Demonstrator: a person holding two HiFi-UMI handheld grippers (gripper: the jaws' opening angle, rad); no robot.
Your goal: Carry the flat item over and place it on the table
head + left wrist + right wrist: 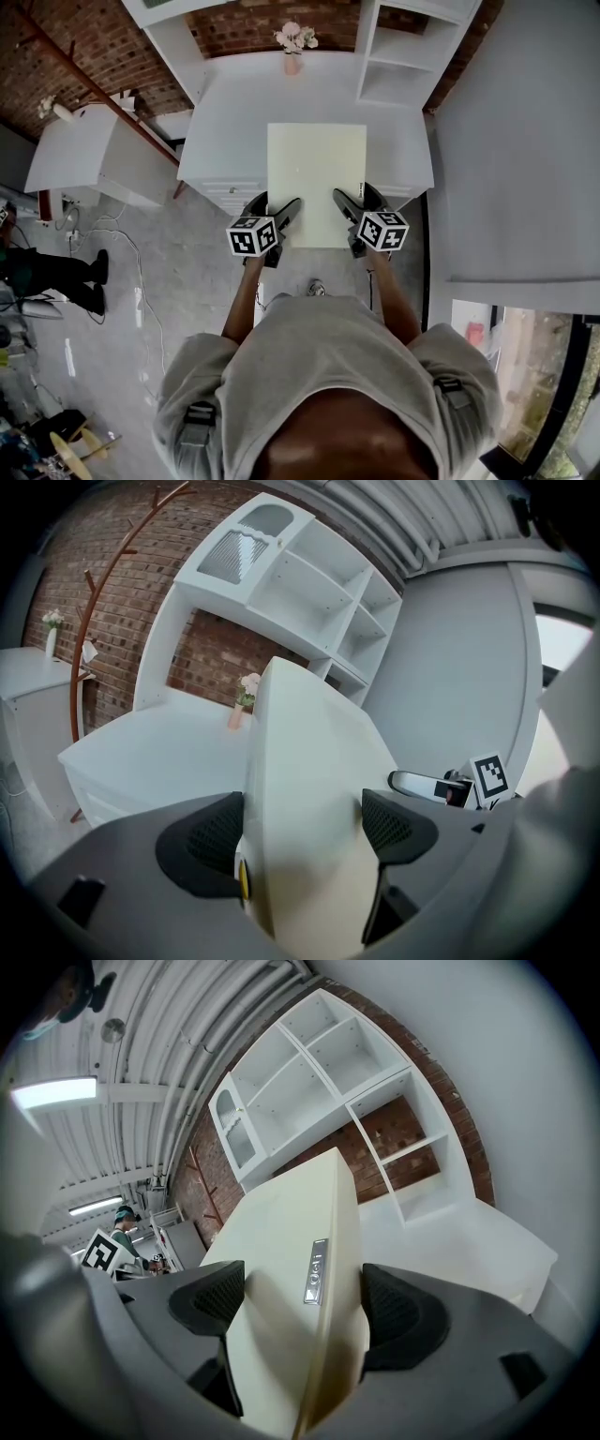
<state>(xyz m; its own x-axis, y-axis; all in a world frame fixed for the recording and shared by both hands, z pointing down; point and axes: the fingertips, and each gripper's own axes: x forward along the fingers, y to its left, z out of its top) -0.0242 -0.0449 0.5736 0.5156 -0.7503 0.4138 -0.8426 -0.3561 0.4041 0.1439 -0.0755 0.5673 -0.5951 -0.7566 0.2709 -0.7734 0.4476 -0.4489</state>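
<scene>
A flat cream-white board (316, 178) hangs level over the front part of the white table (234, 112), its near edge sticking out past the table's front. My left gripper (277, 221) is shut on the board's near left corner, and my right gripper (349, 212) is shut on its near right corner. In the left gripper view the board (309, 799) fills the gap between the jaws. The right gripper view shows the board (291, 1279) edge-on with a small silver label (316, 1271), pinched between the jaws. Whether the board touches the table cannot be told.
A small pink vase with flowers (293, 49) stands at the table's far edge. White shelf units (403, 52) rise behind the table against a brick wall. A grey wall (525, 141) lies to the right, a white cabinet (84, 155) to the left. Cables (122, 253) trail on the floor.
</scene>
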